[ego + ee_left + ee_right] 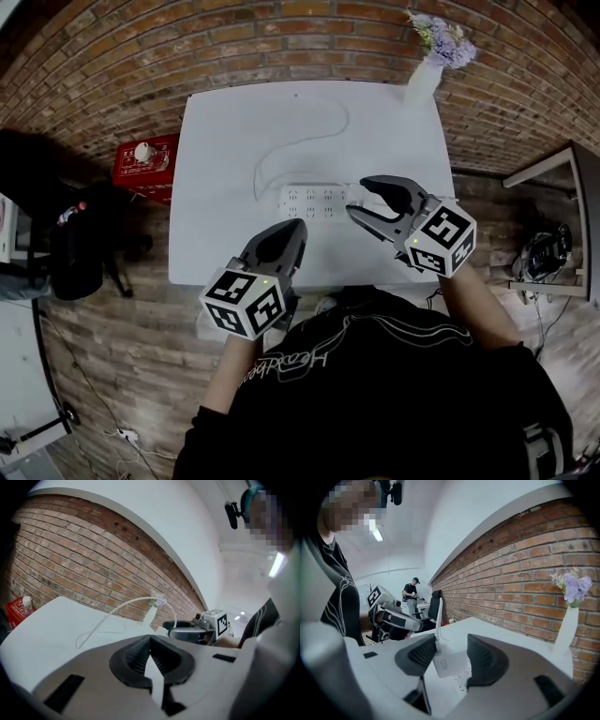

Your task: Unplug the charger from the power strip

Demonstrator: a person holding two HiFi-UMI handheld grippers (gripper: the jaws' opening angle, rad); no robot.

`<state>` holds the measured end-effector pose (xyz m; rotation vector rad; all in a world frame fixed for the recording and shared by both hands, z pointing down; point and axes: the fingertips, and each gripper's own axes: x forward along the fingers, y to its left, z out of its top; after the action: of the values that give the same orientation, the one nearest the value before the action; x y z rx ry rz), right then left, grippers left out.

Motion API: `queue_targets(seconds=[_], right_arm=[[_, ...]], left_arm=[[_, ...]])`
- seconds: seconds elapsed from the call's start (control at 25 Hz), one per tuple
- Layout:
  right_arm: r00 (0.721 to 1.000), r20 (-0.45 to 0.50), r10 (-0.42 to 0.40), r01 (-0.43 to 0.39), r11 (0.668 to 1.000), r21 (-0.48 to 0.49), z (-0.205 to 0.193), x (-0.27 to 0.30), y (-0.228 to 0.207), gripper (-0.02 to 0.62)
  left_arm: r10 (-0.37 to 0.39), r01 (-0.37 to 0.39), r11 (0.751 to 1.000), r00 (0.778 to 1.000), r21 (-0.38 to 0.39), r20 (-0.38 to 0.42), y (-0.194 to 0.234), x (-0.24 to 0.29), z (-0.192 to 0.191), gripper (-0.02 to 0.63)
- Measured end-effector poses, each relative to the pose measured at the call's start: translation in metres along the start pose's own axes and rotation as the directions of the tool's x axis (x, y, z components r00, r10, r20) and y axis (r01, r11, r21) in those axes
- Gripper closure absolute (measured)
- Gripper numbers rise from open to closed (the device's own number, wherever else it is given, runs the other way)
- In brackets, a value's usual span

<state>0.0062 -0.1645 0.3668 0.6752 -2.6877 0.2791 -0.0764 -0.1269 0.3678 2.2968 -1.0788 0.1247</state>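
The charger (pixel 450 663) is held between the 2 jaws of the right tongs (pixel 452 637), just behind their tips. In the right gripper view one pad is pressed against the charger's cable side and the other pad meets its opposite edge, so these tongs are clamped on it with the jaws standing wide. The charger is seen clear of the power strip (pixel 462 679), whose sockets show just below and behind it. The strip itself lies flat on the white counter (pixel 225 141).

The charger's long axis is tilted, closer to upright than to level. Its cable end is turned upward and away from the camera, and its other end is turned down toward the strip. The plug pins cannot be made out. From the upper end the white cable (pixel 438 616) rises. In the left gripper view the cable (pixel 117 611) is seen arching through the air before it drops to a loop on the counter.

In the head view the right tongs (pixel 359 197) are carried over the right end of the power strip (pixel 309 200). The left tongs (pixel 298 225) are just beside them, nearer the counter's front edge. The jaws of the left tongs (pixel 150 637) are closed together at the tips, with nothing between them.
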Motion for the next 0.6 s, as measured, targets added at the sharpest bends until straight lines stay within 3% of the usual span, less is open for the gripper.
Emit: queue_targets(seconds=[0.16,0.44,0.52,0.6], right_arm=[[1.0,-0.003,-0.02,0.02,1.0,-0.01,0.008,-0.008,0.006,0.399],[0.999,0.022,-0.049,0.049,0.999,-0.005,0.017,-0.02,0.013,0.407],[0.997,0.033,-0.063,0.062,0.998,0.026,0.019,-0.022,0.011,0.569],[0.995,0.002,-0.095,0.095,0.995,0.017,0.012,-0.021,0.006,0.578]], left_arm=[[-0.041,0.041,0.999,0.999,-0.01,0.035,-0.015,-0.015,0.018,0.604],[-0.051,0.05,0.999,0.998,0.022,0.038,-0.021,-0.026,0.026,0.604],[-0.055,0.054,0.998,0.998,0.03,0.044,-0.022,-0.027,0.029,0.604],[-0.057,0.055,0.998,0.997,0.033,0.047,-0.021,-0.026,0.031,0.604]])
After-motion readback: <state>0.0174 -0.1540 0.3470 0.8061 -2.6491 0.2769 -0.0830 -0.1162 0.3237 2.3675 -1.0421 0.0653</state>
